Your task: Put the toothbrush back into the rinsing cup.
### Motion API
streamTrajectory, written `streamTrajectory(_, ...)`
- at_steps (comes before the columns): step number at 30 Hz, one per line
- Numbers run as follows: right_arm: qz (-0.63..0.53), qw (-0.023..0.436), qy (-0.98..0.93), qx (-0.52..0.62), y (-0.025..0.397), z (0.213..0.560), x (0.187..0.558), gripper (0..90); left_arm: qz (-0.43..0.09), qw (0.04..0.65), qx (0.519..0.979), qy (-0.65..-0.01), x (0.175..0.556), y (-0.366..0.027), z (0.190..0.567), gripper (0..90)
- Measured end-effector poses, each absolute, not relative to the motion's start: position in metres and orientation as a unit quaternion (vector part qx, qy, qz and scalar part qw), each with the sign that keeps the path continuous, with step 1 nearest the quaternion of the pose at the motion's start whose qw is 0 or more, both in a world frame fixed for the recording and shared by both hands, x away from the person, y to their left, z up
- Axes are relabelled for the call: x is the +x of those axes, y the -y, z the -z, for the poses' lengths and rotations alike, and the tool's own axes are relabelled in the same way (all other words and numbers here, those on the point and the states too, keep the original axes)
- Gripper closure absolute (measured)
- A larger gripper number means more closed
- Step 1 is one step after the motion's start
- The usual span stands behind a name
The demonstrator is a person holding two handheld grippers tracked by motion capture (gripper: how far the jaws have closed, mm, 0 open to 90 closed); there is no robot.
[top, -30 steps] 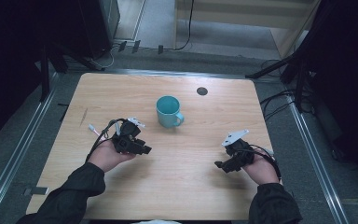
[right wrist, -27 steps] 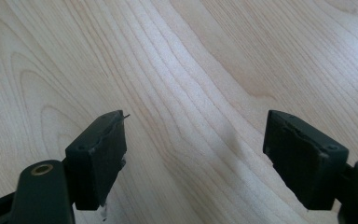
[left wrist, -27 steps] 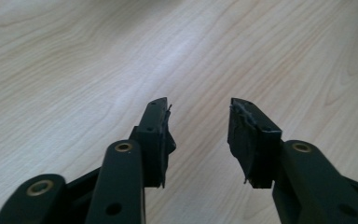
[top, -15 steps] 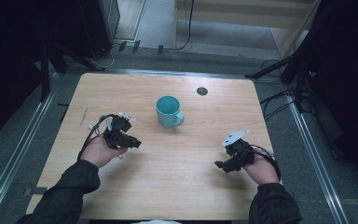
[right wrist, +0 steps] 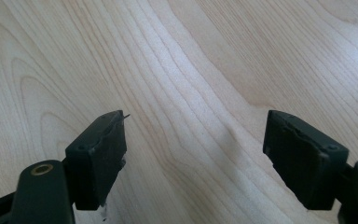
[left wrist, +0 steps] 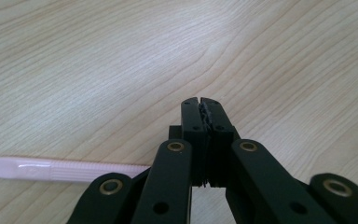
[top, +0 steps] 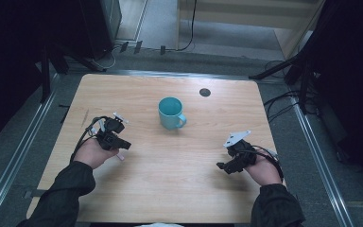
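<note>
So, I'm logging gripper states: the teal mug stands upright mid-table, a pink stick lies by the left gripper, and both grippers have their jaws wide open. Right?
Not quite. The left gripper has its jaws pressed shut with nothing between them, as the left gripper view shows. The right gripper does have its jaws wide open. The teal mug stands upright mid-table, and the pink stick lies by the left gripper.

The high view looks forward and down over the whole wooden table (top: 170,189). Each gripper view rides close above that tabletop, looking along its own black jaws at the wood grain.
</note>
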State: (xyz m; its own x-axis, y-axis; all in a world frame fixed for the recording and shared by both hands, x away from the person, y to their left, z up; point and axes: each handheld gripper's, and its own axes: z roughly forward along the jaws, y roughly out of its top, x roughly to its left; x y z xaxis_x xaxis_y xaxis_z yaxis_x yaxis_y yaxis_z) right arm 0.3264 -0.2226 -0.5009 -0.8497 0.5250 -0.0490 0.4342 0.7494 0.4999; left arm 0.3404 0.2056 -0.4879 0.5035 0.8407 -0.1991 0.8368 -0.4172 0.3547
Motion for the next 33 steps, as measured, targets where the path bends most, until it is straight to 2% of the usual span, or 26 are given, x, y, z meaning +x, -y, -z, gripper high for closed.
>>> streamTrajectory(16,-0.243,0.09,-0.933,0.25,0.216,0.5,0.331,21.2,0.022,0.16,0.824,-0.543,0.346,-0.216,0.502,88.9)
streamTrajectory(33,-0.24,0.088,-0.934,0.249,0.216,0.501,0.331,21.2,0.037,0.137,0.825,-0.547,0.346,-0.225,0.505,88.7)
